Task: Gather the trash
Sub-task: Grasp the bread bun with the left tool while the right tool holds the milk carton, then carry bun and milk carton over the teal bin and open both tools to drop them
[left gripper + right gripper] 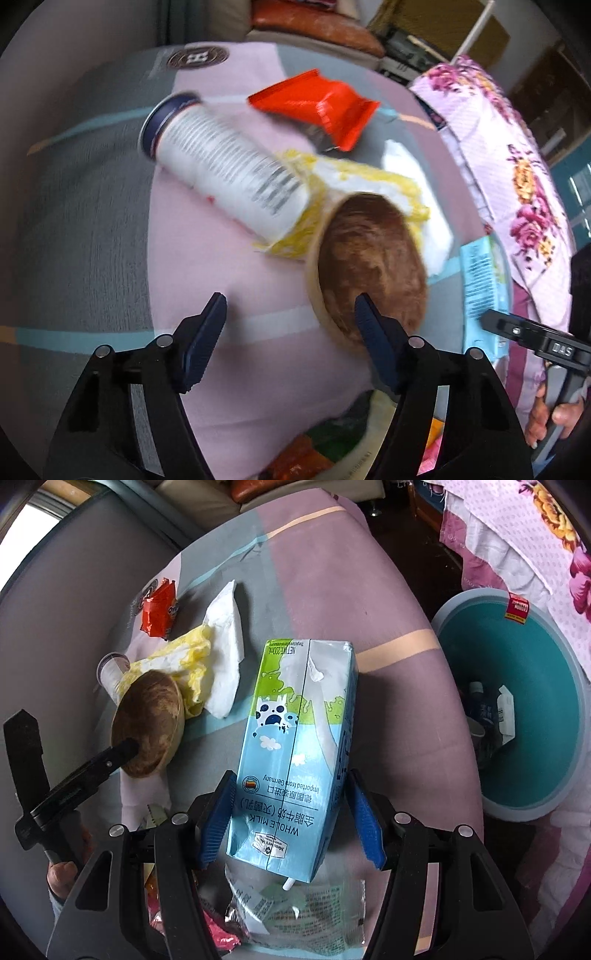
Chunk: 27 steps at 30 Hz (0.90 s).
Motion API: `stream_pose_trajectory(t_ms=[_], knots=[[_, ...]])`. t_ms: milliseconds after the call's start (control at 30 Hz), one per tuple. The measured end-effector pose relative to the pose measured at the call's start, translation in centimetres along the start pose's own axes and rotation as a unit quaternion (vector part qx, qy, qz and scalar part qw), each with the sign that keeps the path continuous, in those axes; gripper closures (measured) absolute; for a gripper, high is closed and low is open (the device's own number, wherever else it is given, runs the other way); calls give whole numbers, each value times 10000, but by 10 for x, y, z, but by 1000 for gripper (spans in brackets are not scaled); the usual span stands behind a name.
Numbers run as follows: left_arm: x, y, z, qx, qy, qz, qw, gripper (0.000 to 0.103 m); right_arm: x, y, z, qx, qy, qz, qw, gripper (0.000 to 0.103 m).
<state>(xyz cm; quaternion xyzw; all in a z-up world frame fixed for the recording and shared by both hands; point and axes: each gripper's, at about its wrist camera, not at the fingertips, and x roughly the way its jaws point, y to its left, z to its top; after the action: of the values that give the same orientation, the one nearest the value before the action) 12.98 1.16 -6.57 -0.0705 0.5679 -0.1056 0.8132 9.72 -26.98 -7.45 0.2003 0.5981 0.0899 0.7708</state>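
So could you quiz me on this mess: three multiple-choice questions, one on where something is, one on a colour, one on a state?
1. The yellow wrapper lies: A) against the brown cup; B) inside a drawer; C) on a shelf.
2. The snack packet is: A) green; B) red; C) black.
3. The milk carton is: A) crushed flat; B) standing on a shelf; C) between the right gripper's fingers.
Answers: 1 A, its edge meets the cup's rim; 2 B, its foil is bright red; 3 C, the blue pads flank its sides.
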Motion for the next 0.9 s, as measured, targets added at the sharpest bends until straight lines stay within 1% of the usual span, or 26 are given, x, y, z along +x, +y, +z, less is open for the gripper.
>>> stream_pose_trajectory(t_ms=[67, 100, 133, 167, 200, 233, 267, 333, 367, 467, 533, 567, 667, 767, 833, 900], knots=[[2, 0, 1, 7, -23, 27, 10000, 31, 0, 0, 3, -5, -12, -36, 10000, 43], [3, -4, 2, 46, 3, -77, 10000, 31, -1, 0, 5, -1, -25, -54, 10000, 42], [4, -7, 2, 72, 17, -147, 9999, 36, -1, 0, 6, 2, -46, -72, 10000, 40], [5, -12, 2, 149, 22, -156, 9998, 52, -3, -1, 10, 9, -95, -92, 9999, 40], [6, -16, 2, 222, 16, -103, 9997, 58, -3, -1, 11, 14, -117, -100, 9999, 40], [7, -21, 1, 300, 17, -30, 9995, 69, -3, -2, 13, 21, -146, -108, 9998, 40], [7, -25, 0, 342, 3, 57, 9994, 85, -3, -2, 13, 17, -157, -111, 9998, 40], [2, -32, -4, 410, -104, 118, 9990, 88, 1, -2, 14, -14, -185, -149, 9997, 41], [-2, -35, -6, 449, -180, 177, 9987, 90, 6, -3, 12, -4, -176, -124, 9998, 46], [-13, -43, -9, 602, -351, 304, 9971, 92, 4, -3, 11, -85, -325, -70, 9994, 47], [-20, -47, -11, 648, -394, 291, 9967, 92, 2, -5, 12, -40, -316, 89, 9995, 47], [-23, -49, -10, 670, -420, 293, 9964, 93, -3, -6, 13, 14, -355, 238, 9991, 48], [-34, -57, -11, 773, -542, 369, 9948, 93, -14, -7, 14, 27, -521, 370, 9980, 48], [-43, -70, -11, 949, -614, 453, 9926, 93, -34, -11, 15, 87, -752, 634, 9951, 48], [-49, -79, -11, 1041, -688, 511, 9909, 93, -43, -13, 15, 106, -871, 702, 9937, 48], [-55, -88, -10, 1097, -730, 477, 9901, 93, -55, -19, 16, 152, -1021, 782, 9916, 48]])
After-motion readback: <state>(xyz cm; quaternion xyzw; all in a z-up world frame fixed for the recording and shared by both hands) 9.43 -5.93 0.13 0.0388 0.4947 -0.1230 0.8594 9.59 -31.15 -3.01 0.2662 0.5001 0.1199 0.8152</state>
